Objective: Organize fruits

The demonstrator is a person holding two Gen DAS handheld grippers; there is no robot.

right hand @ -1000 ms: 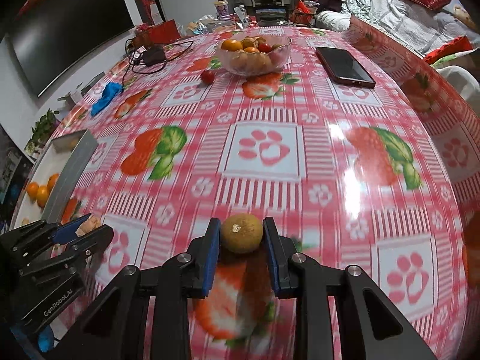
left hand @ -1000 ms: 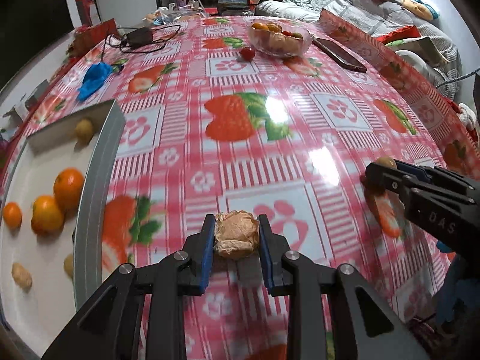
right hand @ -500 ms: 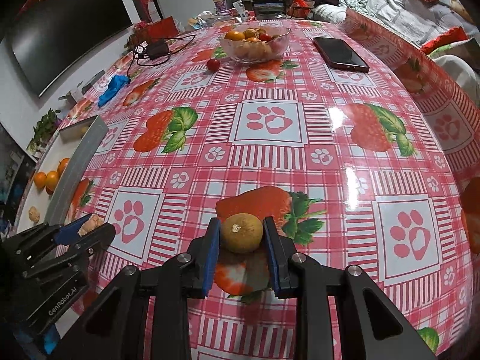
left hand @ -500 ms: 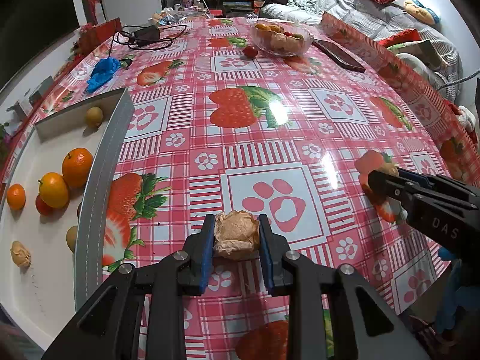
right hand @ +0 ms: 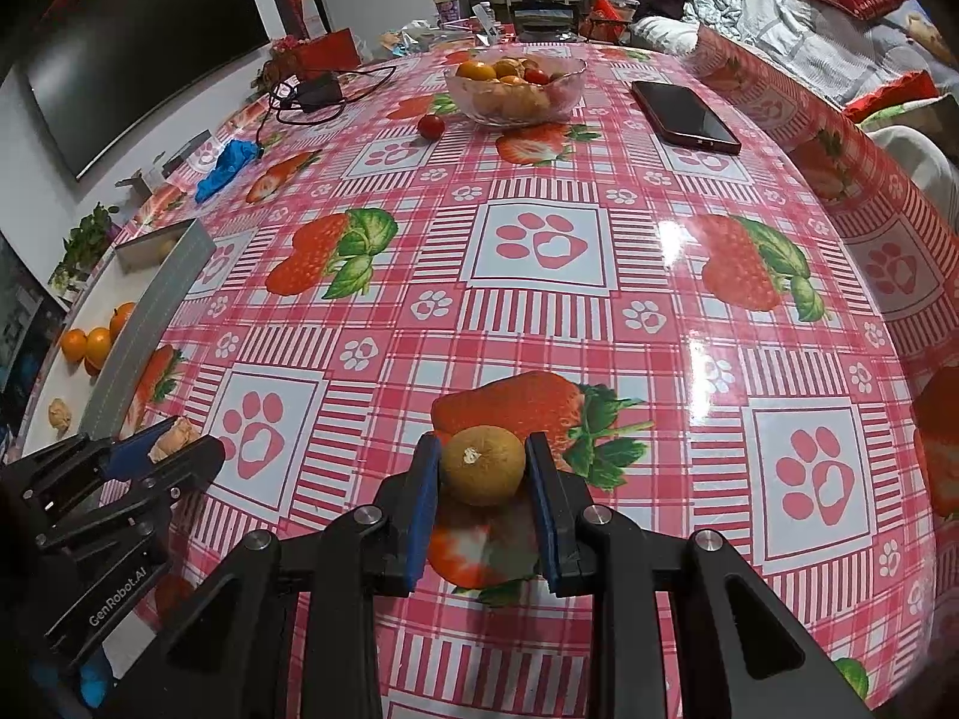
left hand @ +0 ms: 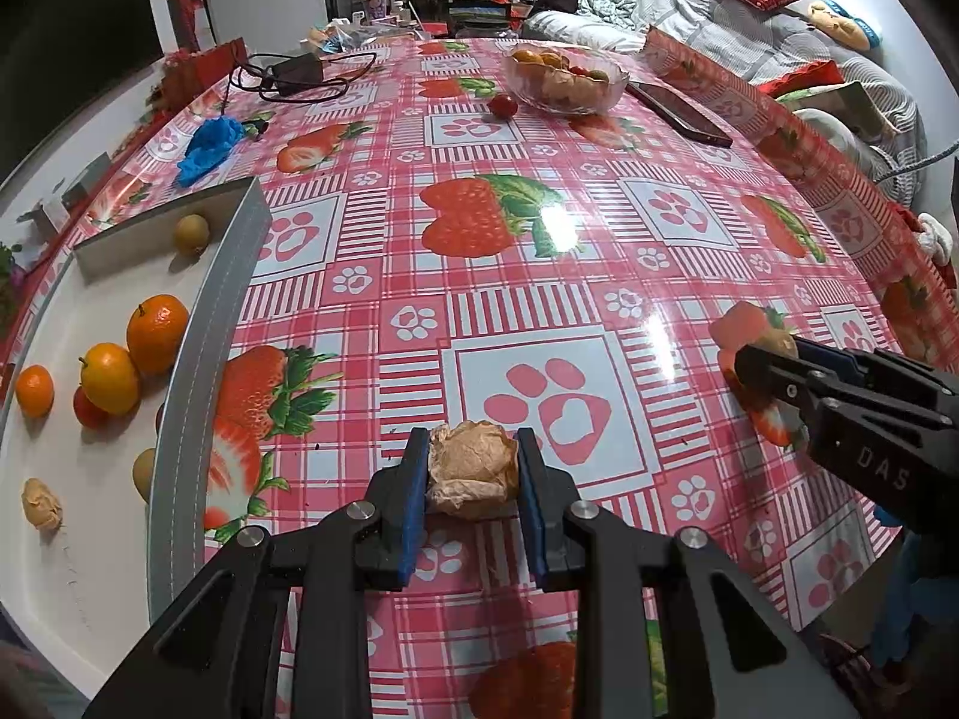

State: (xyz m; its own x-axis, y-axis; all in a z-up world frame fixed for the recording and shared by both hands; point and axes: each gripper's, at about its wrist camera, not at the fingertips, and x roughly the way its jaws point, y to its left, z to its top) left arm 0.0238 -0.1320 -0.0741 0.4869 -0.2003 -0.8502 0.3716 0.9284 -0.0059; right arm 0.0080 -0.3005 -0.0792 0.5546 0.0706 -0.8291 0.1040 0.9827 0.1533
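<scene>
My left gripper is clamped on a wrinkled tan walnut, both blue pads pressed against its sides at lower centre of the left wrist view. The nut looks roughly round; if it has a long axis, it runs across the frame from pad to pad, though the creases make that hard to judge. It hangs above the pink strawberry tablecloth, over a paw-print square.

My right gripper is closed on a small brownish-green round fruit, low in the centre of the right wrist view. Its pale stem scar faces up and toward the camera, slightly left of the fruit's middle. I can make out no clear long axis on it.

At the left edge of the left wrist view sits the white tray with its grey rim, holding oranges, another walnut and a greenish fruit in its upper corner. At the top of the frame stands a glass bowl of mixed fruit, with a cherry tomato just to its left and a phone to its right.
</scene>
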